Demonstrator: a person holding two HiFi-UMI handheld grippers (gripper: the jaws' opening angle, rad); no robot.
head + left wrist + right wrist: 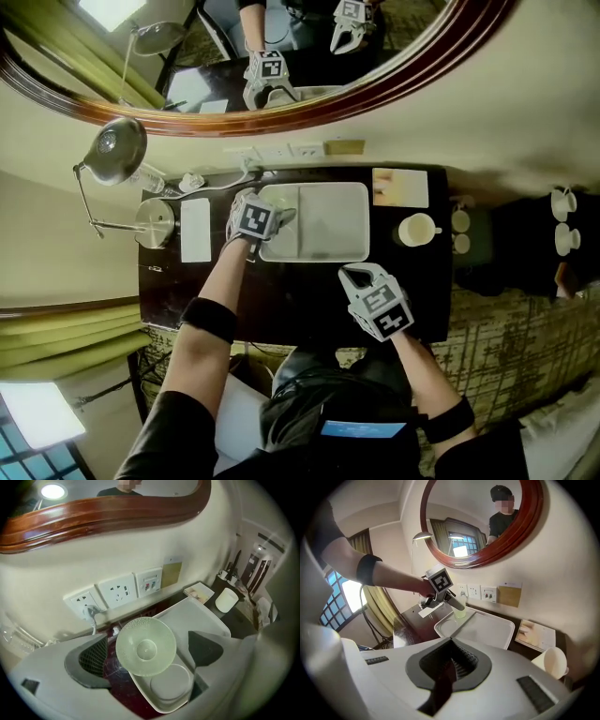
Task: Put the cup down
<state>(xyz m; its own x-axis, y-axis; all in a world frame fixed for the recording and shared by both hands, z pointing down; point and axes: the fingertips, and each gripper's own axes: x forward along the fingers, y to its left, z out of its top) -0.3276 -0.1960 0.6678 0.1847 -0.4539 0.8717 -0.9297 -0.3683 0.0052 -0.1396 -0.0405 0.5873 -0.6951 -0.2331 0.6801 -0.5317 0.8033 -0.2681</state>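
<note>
Left gripper view shows us the left gripper (146, 653) spread wide, pads clear of the glass cup (146, 646) between them at the white tray's (206, 616) corner. Our right gripper (448, 667) is closed, empty. We judge a pad clipping the cup on withdrawal could topple it.

Looks steeply down from the head on the dark table (300, 295); peers close along each jaw pair toward the cream wall (140, 550); shares the white rectangular plastic tray (328, 230).
</note>
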